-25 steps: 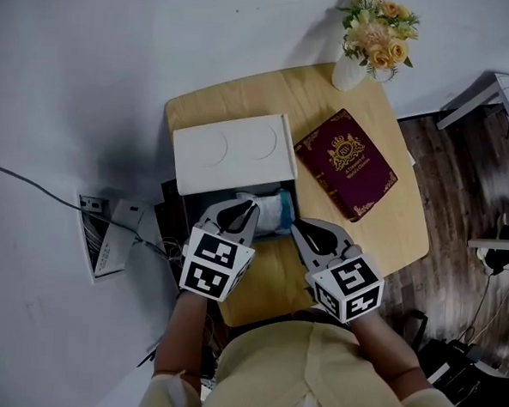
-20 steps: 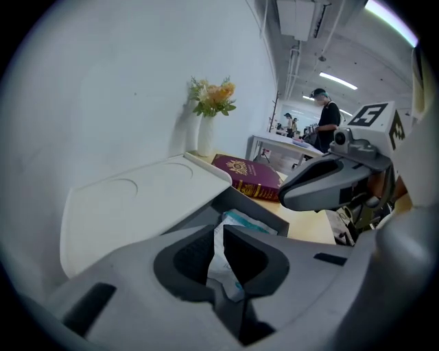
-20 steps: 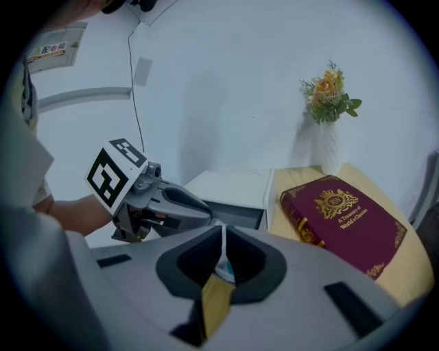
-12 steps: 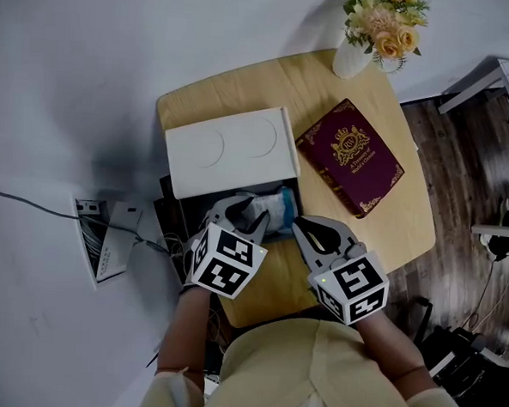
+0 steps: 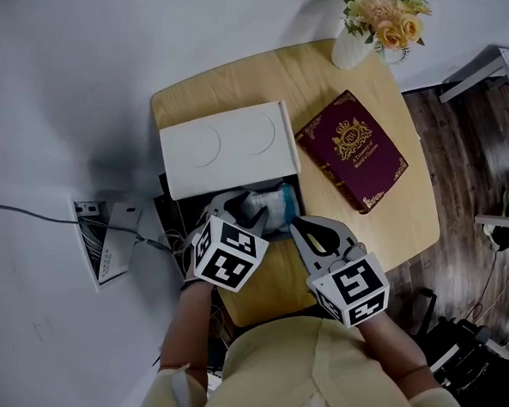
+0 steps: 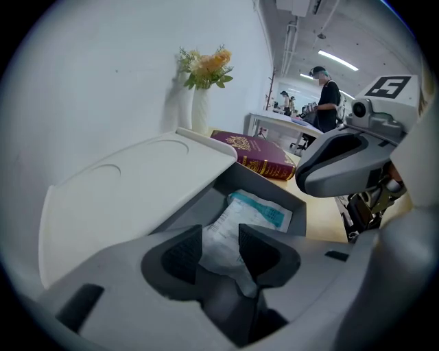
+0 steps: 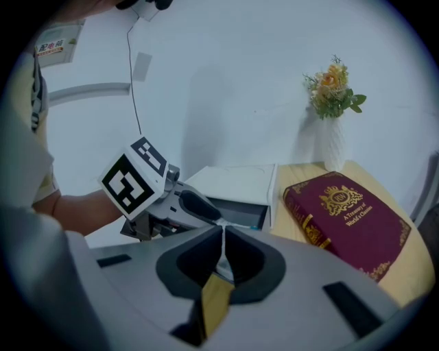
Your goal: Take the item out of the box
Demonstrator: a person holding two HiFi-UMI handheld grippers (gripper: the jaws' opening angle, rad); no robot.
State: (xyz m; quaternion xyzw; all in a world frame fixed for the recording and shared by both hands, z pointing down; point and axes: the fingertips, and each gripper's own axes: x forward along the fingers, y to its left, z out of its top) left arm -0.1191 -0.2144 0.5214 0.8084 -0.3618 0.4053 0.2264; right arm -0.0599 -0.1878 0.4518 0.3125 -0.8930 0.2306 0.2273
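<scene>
A busy lab hall: ceiling strip lights (image 6: 336, 60), white workbenches (image 6: 273, 122), people (image 6: 328, 103) working behind.

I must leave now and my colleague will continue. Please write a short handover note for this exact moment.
Left tool: open, its jaws have just been opening; the white-and-teal plastic packet lies between them, not gripped.
Right tool: shut, empty, beside the open white flat box.
The box stands on the light wooden table; the packet is inside it.
Done: box is open. To do: grip the packet and lift it out.

A maroon book (image 5: 351, 150) lies near a flower vase (image 5: 350, 48) on the table (image 5: 407, 233).
</scene>
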